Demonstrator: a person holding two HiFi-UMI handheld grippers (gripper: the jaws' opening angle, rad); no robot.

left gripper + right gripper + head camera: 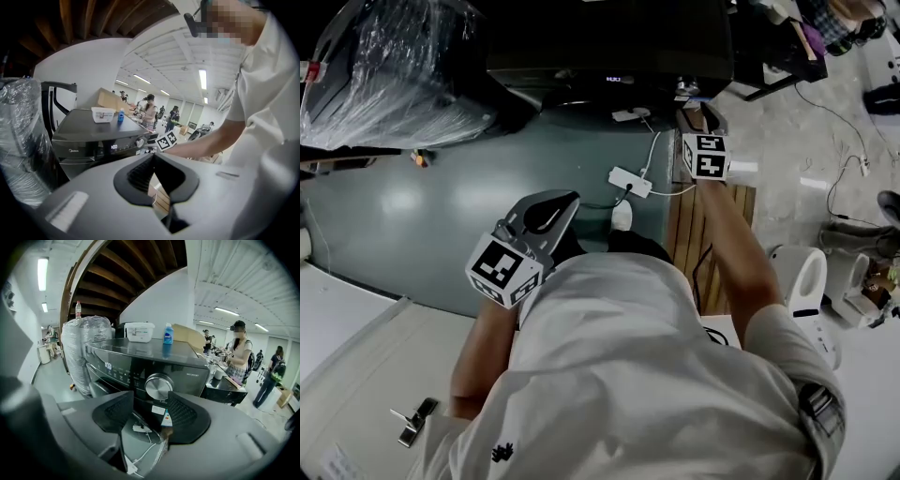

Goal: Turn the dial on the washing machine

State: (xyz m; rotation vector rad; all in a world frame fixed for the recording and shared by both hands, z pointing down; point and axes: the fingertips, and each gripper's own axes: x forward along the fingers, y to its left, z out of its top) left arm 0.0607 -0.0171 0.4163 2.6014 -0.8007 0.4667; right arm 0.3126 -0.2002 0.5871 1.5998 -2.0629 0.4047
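The dark washing machine (609, 47) stands in front of me, its silver dial (158, 386) on the control panel beside a lit display (108, 365). My right gripper (151, 404) is open. The dial sits just past its two black pads, centred in the gap and untouched. In the head view the right gripper (694, 112) reaches up to the machine's front right. My left gripper (546, 211) hangs back near my body with its jaws shut on nothing. From the left gripper view (153, 161) the dial (139, 142) is small and far off.
A white tub (139, 331) and a blue bottle (168, 333) rest on the machine's top. A plastic-wrapped bundle (394, 66) stands to its left. A white power strip (630, 181) with cables lies on the green floor, next to a wooden pallet (689, 234). People stand in the background.
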